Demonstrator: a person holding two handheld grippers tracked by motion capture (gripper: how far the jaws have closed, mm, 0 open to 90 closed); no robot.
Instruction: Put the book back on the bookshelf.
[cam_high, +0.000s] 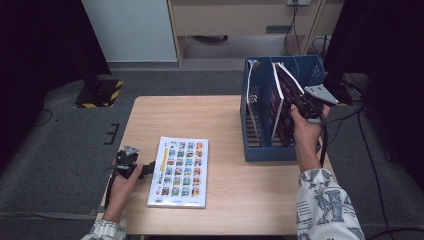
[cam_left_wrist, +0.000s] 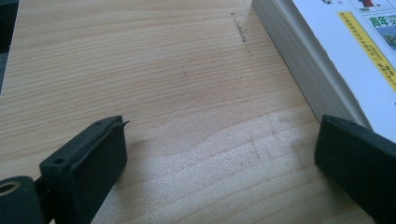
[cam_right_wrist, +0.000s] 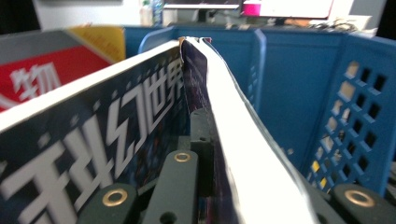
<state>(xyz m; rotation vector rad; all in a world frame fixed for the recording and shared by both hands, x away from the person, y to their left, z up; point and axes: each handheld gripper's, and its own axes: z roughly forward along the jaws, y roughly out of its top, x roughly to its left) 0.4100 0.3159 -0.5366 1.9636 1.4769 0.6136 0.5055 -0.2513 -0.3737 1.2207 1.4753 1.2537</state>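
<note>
A white picture book (cam_high: 178, 171) lies flat on the wooden table (cam_high: 225, 120), its page edge (cam_left_wrist: 303, 65) close up in the left gripper view. My left gripper (cam_high: 148, 169) rests low at the book's left side, open (cam_left_wrist: 219, 158), with bare wood between its jaws and the right jaw touching the book's edge. A dark purple book (cam_high: 286, 100) stands tilted in the blue file rack (cam_high: 260, 150). My right gripper (cam_high: 300, 102) is shut on that book's upper edge; in the right gripper view one jaw sits behind the dark cover (cam_right_wrist: 93, 140) and the white pages (cam_right_wrist: 243, 140) hide the other.
A second book with a red and grey cover (cam_right_wrist: 37, 74) stands in the rack's left slot (cam_high: 252, 95). The rack's perforated blue wall (cam_right_wrist: 355, 116) is close on the right. Grey carpet, cables and a striped stand base (cam_high: 102, 92) surround the table.
</note>
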